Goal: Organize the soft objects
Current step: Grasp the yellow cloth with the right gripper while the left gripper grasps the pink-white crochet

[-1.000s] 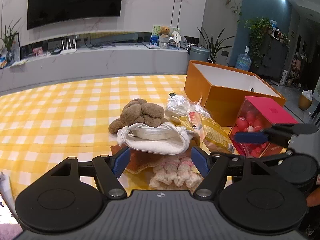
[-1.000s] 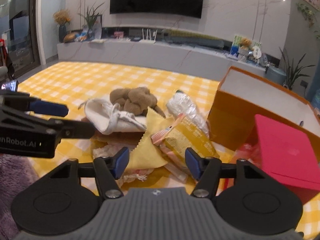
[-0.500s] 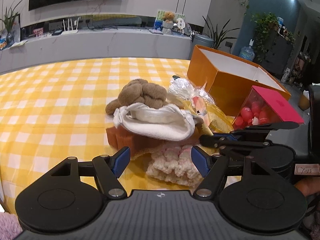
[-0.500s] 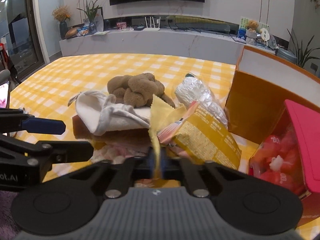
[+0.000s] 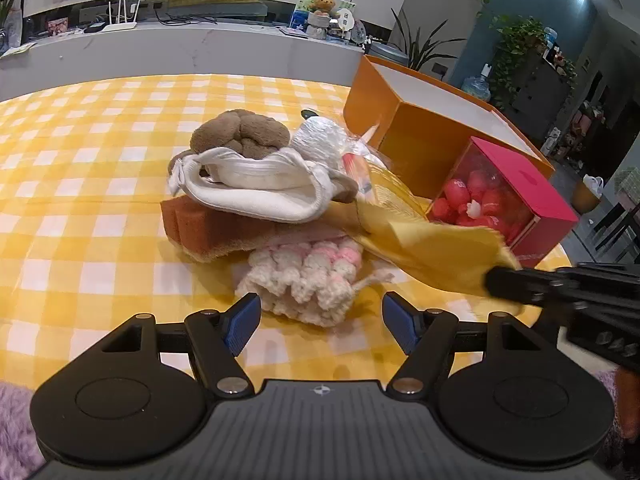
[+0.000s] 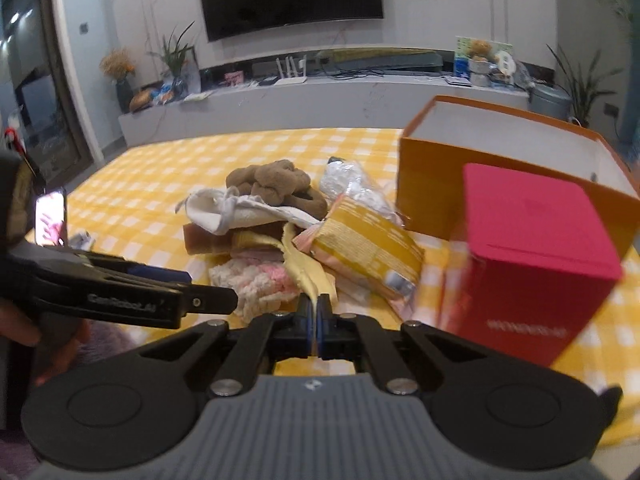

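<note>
1. The right tool [image 6: 316,320] is clamped tight on an edge of the thin yellow cloth [image 5: 436,252]; the cloth runs taut from its pads back into the pile of soft things.
2. The left tool [image 5: 320,320] stands wide with nothing between its blue pads, just in front of the white-and-pink crocheted knit piece [image 5: 304,276].
3. The pile lies on the yellow-and-white checked tabletop [image 5: 80,152]: a brown sponge block [image 5: 208,228] at the bottom, a white fabric pouch with a ribbed rim [image 5: 256,188] on top of it, and a brown plush toy [image 5: 240,134] behind the pouch.
4. A crinkled clear plastic bag [image 5: 320,140] and a yellow snack packet [image 6: 360,244] lie just to the right of the plush toy and pouch.
5. An open orange cardboard box with a white inside [image 5: 424,128] stands at the right of the pile; a pink box with a clear side showing red pieces [image 5: 504,196] stands just in front of it.
6. In the right wrist view, a hand [image 6: 24,328] holds the left tool's handle at the left edge.
</note>
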A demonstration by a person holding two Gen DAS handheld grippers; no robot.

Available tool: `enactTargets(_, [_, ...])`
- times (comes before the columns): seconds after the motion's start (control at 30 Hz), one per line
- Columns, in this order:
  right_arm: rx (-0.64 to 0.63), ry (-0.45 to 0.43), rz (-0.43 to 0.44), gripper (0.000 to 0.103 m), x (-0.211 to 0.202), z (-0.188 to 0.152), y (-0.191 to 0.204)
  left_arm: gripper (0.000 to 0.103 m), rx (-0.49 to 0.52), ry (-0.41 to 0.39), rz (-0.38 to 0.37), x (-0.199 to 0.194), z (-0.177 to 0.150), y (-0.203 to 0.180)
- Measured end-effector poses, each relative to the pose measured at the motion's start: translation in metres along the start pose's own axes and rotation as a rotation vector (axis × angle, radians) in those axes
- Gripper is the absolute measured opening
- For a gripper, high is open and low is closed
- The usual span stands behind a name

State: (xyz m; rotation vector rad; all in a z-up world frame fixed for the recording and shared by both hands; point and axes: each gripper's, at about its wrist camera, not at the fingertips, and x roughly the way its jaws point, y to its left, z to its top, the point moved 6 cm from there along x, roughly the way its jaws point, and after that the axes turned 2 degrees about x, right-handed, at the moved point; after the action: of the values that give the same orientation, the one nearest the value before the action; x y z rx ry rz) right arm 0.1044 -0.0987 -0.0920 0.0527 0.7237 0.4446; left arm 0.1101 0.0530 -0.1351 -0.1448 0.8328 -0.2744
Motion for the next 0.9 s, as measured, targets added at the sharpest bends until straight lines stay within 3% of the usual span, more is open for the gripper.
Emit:
enactTargets(0.23, [0.084,-0.040,0.009,0.000,-0.018,0.006,-0.014,0.085,0.015,0.007,0.025,0.004,-0.001,-0.005])
enactTargets(0.27, [0.093,-0.030,0.005,0.000,-0.016,0.006,-0.016,0.090,0.011,0.005,0.039,0.006,0.000,-0.003])
enactTargets(0.43, [0.160,0.049,-0.023,0.000,0.025,0.002,-0.029,0.090,0.040,0.016,0.078,0.025,0.008,-0.001])
enactTargets(0.57, [0.111,0.056,-0.033,0.002,0.055,0.003,-0.026,0.090,0.097,-0.003,0.128,0.037,0.012,-0.003])
enactTargets(0.73, [0.036,0.082,-0.046,0.008,0.078,-0.010,-0.020,0.094,0.113,0.016,0.116,0.049,0.012,-0.005])
enactTargets(0.77, [0.036,0.092,-0.046,0.011,0.080,-0.014,-0.021,0.095,0.107,0.028,0.116,0.051,0.011,-0.004])
enactTargets(0.9, [0.054,0.099,-0.055,0.050,0.081,-0.022,-0.027,0.096,0.068,0.040,0.120,0.058,0.012,0.000])
